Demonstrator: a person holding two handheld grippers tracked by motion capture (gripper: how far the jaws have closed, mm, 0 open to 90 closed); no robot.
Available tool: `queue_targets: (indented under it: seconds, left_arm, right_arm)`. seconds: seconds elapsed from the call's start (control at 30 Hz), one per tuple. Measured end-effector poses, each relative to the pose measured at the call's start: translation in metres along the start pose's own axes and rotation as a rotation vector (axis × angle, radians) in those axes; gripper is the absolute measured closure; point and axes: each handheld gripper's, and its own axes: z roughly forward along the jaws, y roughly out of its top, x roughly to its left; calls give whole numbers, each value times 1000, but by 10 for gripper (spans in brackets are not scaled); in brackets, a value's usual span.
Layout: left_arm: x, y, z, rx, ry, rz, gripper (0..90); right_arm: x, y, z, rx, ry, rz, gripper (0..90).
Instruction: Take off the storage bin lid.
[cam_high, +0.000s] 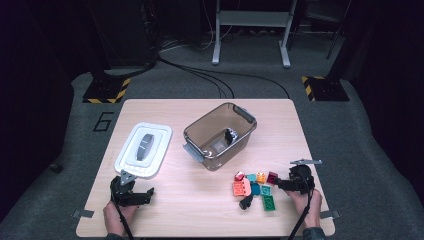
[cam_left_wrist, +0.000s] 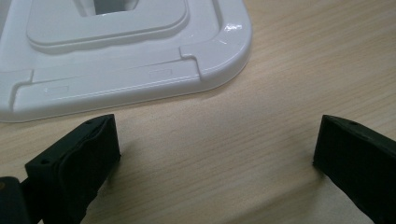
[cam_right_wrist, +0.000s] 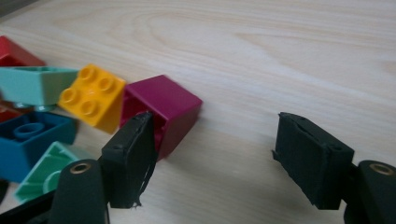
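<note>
Nearest the camera, the right gripper (cam_right_wrist: 212, 154) sits low over the wooden surface (cam_high: 200, 210) with its jaws apart and nothing pinched between them. One jaw is right up against the side of the magenta block (cam_right_wrist: 163, 109); whether it's actually touching is hard to call. The other jaw is out over bare wood. The magenta block lies tipped on its side at the right edge of a little pile of toy blocks, just beside a yellow four-stud block (cam_right_wrist: 93, 95). Past that there's a mint green block (cam_right_wrist: 35, 84), a dark teal block (cam_right_wrist: 28, 140) and a bit of a red block (cam_right_wrist: 14, 53).

From the high view the pile (cam_high: 255, 187) is at the front right of the surface, and the clear brown storage bin (cam_high: 220, 135) stands open further back near the middle.

The left gripper (cam_left_wrist: 217, 154) is at the front left, jaws spread wide, holding nothing, just in front of the white lid (cam_left_wrist: 116, 56) lying flat.
</note>
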Motion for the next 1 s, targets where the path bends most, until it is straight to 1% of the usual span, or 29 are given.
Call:
queue_targets:
  seconds: [0.03,0.1,0.13,0.17,0.23,0.3,0.33,0.4,0.43,0.47,0.57,0.6,0.63,0.67,0.73,0.77,0.83,0.93,1.0]
  left_arm:
    - [0,0,0,0,0,0,0]
    - [0,0,0,0,1,0,0]
    - [0,0,0,0,1,0,1]
    - [0,0,0,0,1,-1,0]
    - [0,0,0,0,1,-1,0]
    - [0,0,0,0,1,-1,1]
    - [0,0,0,1,1,-1,0]
    - [0,0,0,0,1,-1,0]
    - [0,0,0,0,1,-1,0]
    - [0,0,0,0,1,-1,1]
    - [0,0,0,0,1,-1,1]
    - [0,0,0,0,1,-1,1]
    - [0,0,0,0,1,-1,1]
    - [0,0,0,0,1,0,1]
    - [0,0,0,0,1,0,1]
    - [0,0,0,1,1,0,1]
    - [0,0,0,1,1,0,1]
    - [0,0,0,0,1,0,1]
    - [0,0,0,0,1,-1,0]
  right_arm:
    - [-2,1,0,1,-10,-4,279]
    - [-6,4,-1,4,-24,12,279]
    - [-8,7,0,1,-41,2,280]
    - [-9,8,0,0,-49,4,280]
    - [-11,12,0,-9,-53,7,278]
    - [-9,14,-4,-24,-44,16,274]
    - [-7,15,-6,-41,-38,15,271]
    - [-2,17,-7,-56,-24,-14,269]
    - [1,18,-7,-59,-29,-16,269]
    - [4,19,-6,-58,-26,-36,274]
    - [15,23,1,-43,-35,-62,343]
    - [16,24,3,-37,-30,-70,371]
    - [17,24,5,-31,-29,-77,418]
    - [19,24,7,-20,-37,-80,446]
    - [19,23,9,-23,-38,-94,499]
    - [20,22,10,-17,-42,-86,514]
    - [19,21,11,-16,-35,-90,565]
    - [19,20,12,-13,-33,-75,575]
    - [18,20,12,-17,-32,-85,577]
